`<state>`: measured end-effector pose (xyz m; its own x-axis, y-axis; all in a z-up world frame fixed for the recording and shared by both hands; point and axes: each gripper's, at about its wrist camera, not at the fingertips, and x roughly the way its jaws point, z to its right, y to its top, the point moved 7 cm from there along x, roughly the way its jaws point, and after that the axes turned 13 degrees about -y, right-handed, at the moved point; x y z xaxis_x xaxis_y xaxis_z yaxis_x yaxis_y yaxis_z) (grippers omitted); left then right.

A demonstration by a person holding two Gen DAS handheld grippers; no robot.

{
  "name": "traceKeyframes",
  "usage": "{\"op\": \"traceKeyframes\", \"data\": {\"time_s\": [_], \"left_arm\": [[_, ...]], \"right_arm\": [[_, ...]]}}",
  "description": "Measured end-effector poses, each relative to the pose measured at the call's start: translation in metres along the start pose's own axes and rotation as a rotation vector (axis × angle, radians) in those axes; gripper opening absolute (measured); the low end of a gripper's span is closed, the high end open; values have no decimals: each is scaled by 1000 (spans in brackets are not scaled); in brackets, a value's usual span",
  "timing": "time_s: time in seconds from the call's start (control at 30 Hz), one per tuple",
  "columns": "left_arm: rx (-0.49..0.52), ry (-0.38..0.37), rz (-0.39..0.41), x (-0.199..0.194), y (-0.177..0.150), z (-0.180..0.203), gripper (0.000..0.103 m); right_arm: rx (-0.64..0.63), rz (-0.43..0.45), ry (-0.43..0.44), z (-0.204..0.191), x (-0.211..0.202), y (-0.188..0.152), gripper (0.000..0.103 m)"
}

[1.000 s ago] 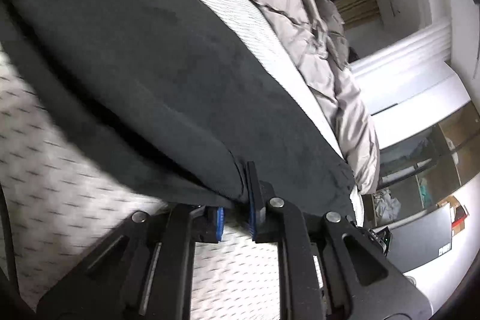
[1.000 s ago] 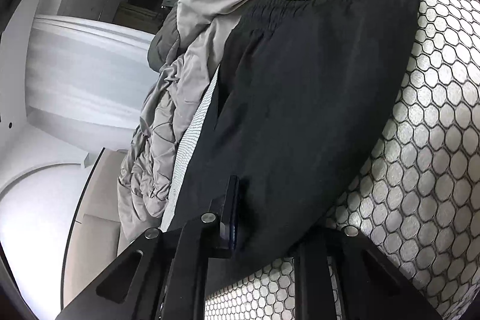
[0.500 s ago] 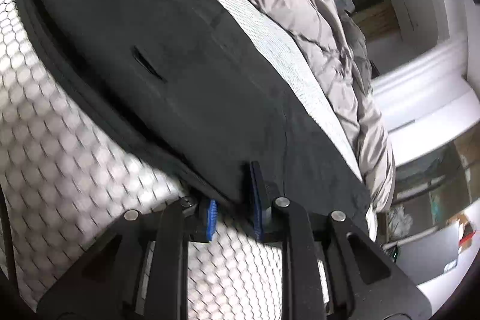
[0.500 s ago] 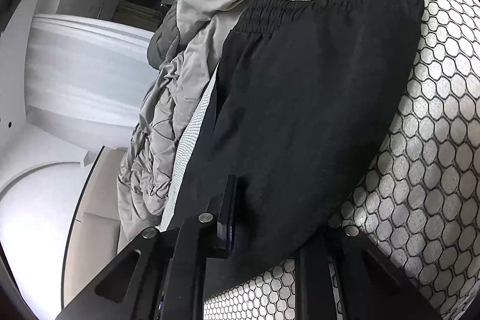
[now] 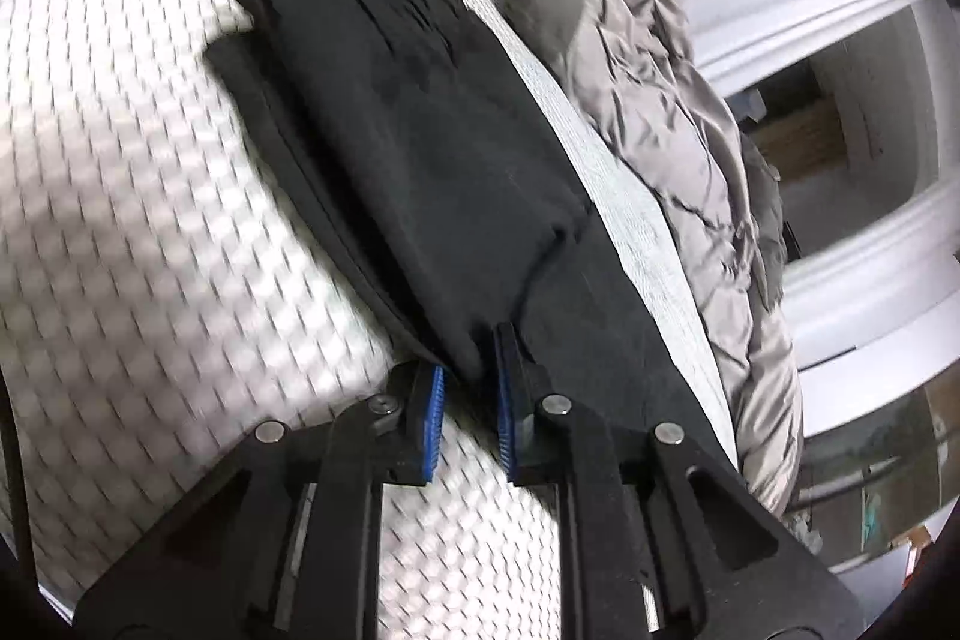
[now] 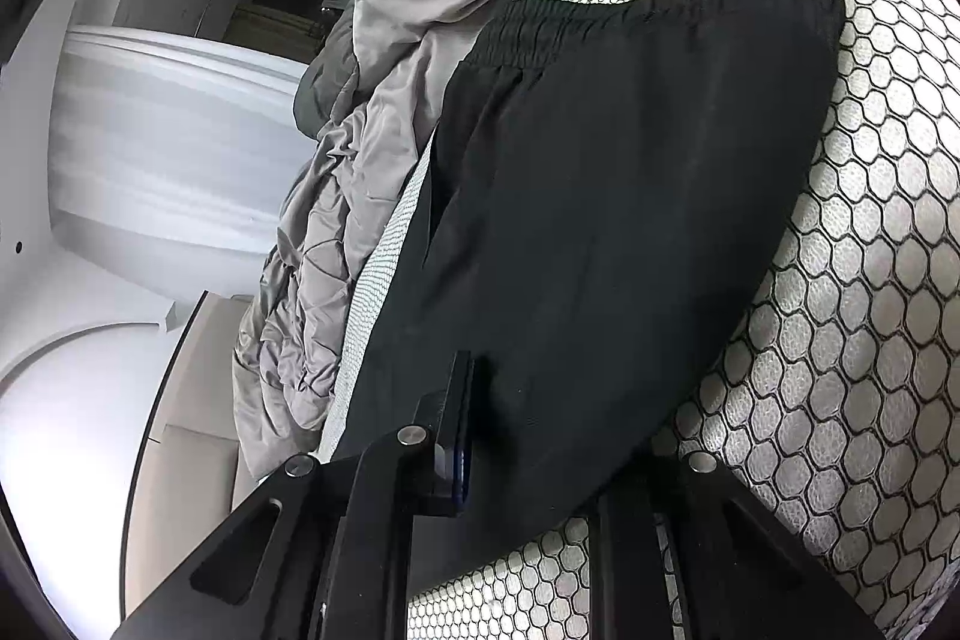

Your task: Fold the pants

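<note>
Left wrist view: black pants [image 5: 420,148] lie folded on the white honeycomb-patterned bed cover [image 5: 132,232], running from the fingers toward 11 o'clock; far end shows two stepped layers. Left gripper [image 5: 469,400] pinches a bunched fold of the near edge between its blue pads [image 5: 433,418]. The bed cover is motion-blurred.

Right wrist view only: the gathered elastic waistband [image 6: 528,31] at 12 o'clock, and sharp hexagon outlines on the bed cover [image 6: 852,340]. Right gripper [image 6: 540,436] has pants [image 6: 630,220] draped across it; one finger [image 6: 459,412] visible, the other buried under cloth. Grip cannot be judged.

Edges: open cover from 7 to 10 o'clock in the left view, 3 to 5 o'clock in the right. Crumpled grey duvet [image 5: 678,112] crowds the far long edge, a narrow strip of cover between.

Room beyond is distorted, hard to read.
</note>
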<state>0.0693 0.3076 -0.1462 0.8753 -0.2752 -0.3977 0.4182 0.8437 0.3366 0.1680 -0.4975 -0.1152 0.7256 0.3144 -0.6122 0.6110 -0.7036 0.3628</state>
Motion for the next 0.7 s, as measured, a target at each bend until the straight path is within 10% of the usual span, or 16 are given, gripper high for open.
{"op": "traceKeyframes", "data": {"time_s": [0.23, 0.7], "left_arm": [[-27, 46, 66, -10, 35, -28, 9], [129, 76, 13, -13, -8, 17, 20]], "right_arm": [[1, -4, 6, 1, -2, -2, 16], [157, 122, -3, 65, -62, 26, 16]]}}
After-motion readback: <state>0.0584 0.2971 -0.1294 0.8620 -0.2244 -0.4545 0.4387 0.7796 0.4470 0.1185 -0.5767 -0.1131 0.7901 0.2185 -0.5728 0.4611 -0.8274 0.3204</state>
